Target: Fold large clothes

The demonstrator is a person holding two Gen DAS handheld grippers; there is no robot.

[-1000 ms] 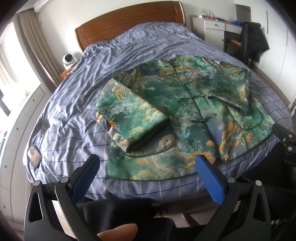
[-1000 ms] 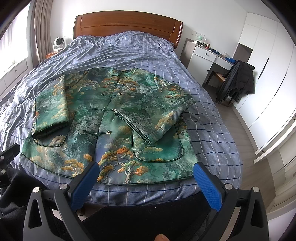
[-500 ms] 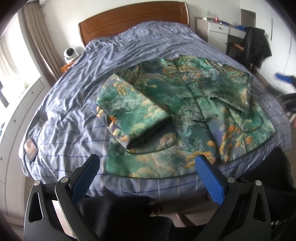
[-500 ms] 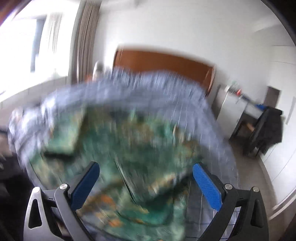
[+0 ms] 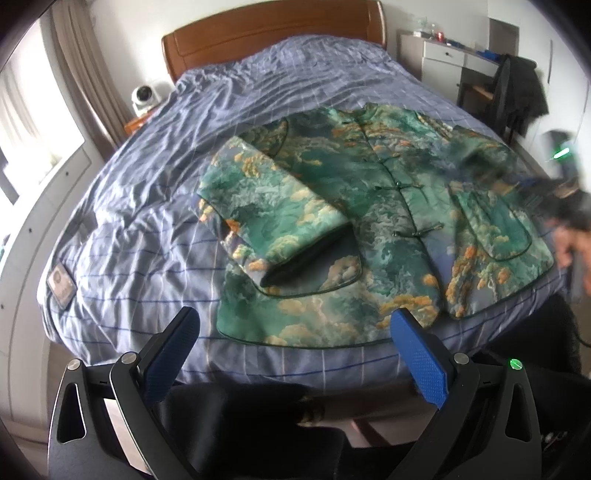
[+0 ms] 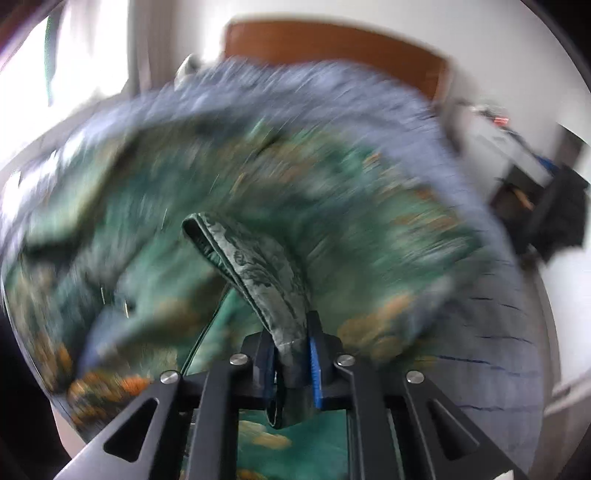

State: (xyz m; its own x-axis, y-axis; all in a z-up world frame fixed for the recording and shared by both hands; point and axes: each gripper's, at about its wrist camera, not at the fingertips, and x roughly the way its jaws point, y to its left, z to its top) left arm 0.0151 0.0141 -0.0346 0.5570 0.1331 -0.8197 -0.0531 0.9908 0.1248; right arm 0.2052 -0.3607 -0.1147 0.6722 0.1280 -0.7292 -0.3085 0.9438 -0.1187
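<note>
Jacket (image 5: 373, 229): sheened brocade-like cloth (woven pattern); bedsheet (image 5: 155, 206): matt, creased cotton-like cloth; headboard (image 5: 273, 33): smooth varnished wood.

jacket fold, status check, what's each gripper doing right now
Right gripper just closed, shut on the sleeve cuff. Left gripper open, empty, at the bed's near edge. Jacket flat, other sleeve already folded in. Nothing in the way.

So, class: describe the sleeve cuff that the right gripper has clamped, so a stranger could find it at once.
Start at the bed with its checked blue sheet, then the green cloud-patterned jacket spread on it. The cuff belongs to the sleeve on the desk side; unlike the other sleeve, lying flat, it is pinched in the right gripper.
</note>
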